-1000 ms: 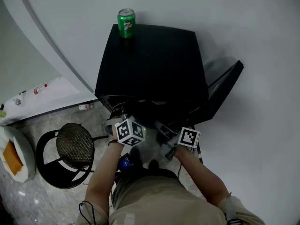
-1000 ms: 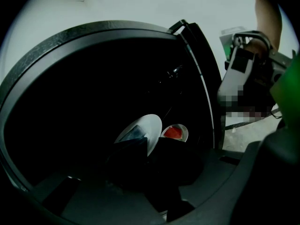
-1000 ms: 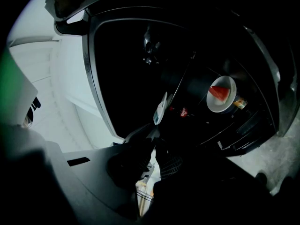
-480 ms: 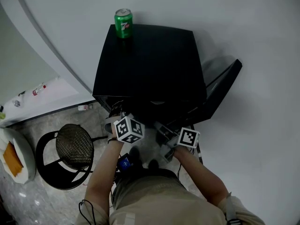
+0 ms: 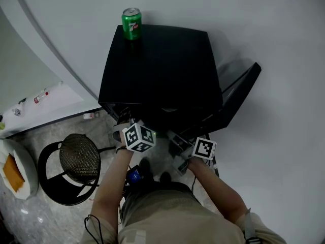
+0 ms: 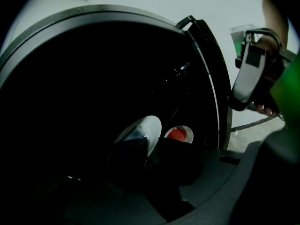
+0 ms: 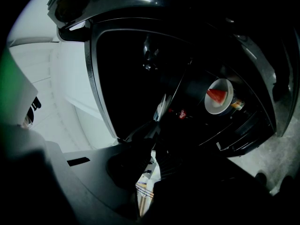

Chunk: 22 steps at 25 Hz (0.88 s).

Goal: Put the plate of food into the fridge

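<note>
- Left gripper view: left gripper (image 6: 152, 145) clamps white plate (image 6: 145, 124) in fridge (image 5: 157, 70) opening; red-food dish (image 6: 178, 134) at two o'clock.
- Right gripper (image 7: 152, 145) pinches a thin striped piece (image 7: 146, 182).
- Left, likely: set down, release, shut door (image 5: 241, 90).

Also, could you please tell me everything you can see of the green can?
The green can is a drinks can, metal by its look, with a silver top and a pale mark on its side. It stands upright at the far left corner of the top of the black fridge. Only the fridge top touches it.
</note>
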{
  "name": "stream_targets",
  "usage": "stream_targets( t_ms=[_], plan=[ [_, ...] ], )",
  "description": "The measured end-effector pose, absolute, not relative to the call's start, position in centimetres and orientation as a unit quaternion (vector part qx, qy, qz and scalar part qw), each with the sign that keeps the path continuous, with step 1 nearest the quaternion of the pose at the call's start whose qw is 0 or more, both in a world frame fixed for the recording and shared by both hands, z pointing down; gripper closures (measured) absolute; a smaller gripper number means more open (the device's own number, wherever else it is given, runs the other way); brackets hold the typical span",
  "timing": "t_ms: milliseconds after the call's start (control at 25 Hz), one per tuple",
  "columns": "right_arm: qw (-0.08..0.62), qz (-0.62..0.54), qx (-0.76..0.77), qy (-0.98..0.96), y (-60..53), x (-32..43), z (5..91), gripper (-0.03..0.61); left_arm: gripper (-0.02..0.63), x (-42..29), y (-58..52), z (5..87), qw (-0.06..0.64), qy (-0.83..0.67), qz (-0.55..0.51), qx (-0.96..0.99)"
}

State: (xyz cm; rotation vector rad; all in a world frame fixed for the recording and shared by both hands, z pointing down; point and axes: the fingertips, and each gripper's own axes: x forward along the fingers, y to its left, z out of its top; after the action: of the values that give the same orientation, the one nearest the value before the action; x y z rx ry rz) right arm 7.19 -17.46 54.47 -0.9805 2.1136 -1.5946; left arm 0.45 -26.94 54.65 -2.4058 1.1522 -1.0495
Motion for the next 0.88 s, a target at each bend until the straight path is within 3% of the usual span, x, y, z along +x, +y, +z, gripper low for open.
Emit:
stream_targets(
  t_ms=[880],
  plan=[
    [0.153, -0.554, -0.342, 0.743, -17.1, 7.8, 54.2, 0.538, 0.532, 0.8, -27.7, 54.4, 0.147, 0.404, -0.342, -0.836]
  ],
)
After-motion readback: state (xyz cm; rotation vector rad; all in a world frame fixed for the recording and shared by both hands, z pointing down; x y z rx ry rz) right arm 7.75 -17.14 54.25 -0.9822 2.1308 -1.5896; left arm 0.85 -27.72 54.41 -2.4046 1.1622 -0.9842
